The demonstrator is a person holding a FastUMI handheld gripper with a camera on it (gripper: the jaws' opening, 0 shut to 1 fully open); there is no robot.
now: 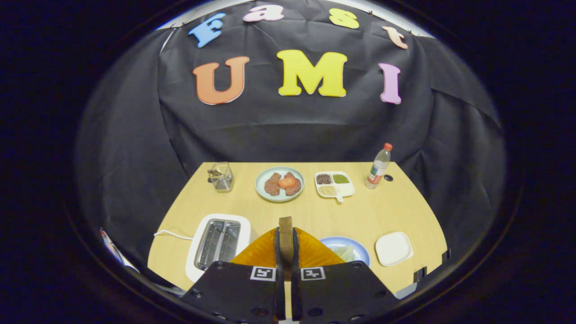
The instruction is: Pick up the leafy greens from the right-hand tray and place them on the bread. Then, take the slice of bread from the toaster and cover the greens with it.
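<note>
Gripper (285, 252), bottom centre of frame: I find both fingers clamped on the upright bread slice (285, 234). Toaster (219, 243) sits lower left, slots vacant. Blue plate (357, 251) with leafy greens (345, 252) lies lower right, just beside the fingers; white tray (393, 248) further right.

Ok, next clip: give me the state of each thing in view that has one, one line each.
tool: shut on the bread slice
bread slice: held on edge between the fingers, off the table
toaster: slots empty, cord attached
blue plate: greens on it, partly hidden behind the fingers
white square plate: bare
water bottle: upright, cap on
green plate: holds meat and tomato
divided tray: compartments filled
</note>
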